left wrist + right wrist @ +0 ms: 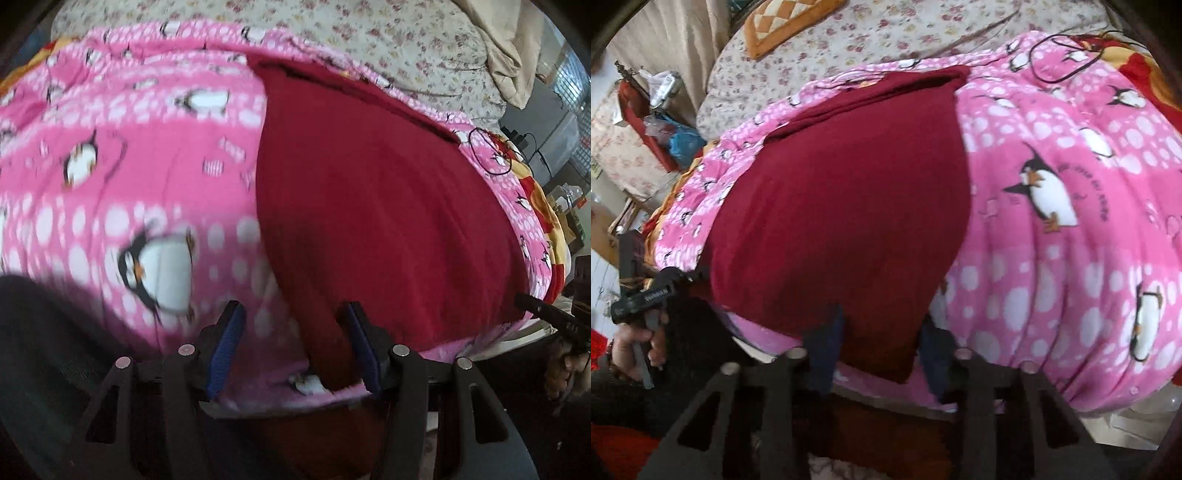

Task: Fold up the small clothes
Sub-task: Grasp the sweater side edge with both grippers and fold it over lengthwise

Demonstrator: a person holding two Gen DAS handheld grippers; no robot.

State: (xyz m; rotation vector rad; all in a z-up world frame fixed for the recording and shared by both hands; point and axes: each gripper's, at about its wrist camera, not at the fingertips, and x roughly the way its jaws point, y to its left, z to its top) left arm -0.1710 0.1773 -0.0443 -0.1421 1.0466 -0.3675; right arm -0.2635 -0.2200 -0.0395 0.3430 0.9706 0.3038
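On the pink penguin blanket (110, 177) lies a dark red garment (376, 221); at its near edge, left claw (295, 332) and right claw (882, 332) both gape, empty.

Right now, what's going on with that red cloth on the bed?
A person holding a two-finger gripper in each hand is folding a dark red garment spread on a pink penguin blanket. The left gripper and the right gripper are both open at the garment's near edge, gripping nothing yet.
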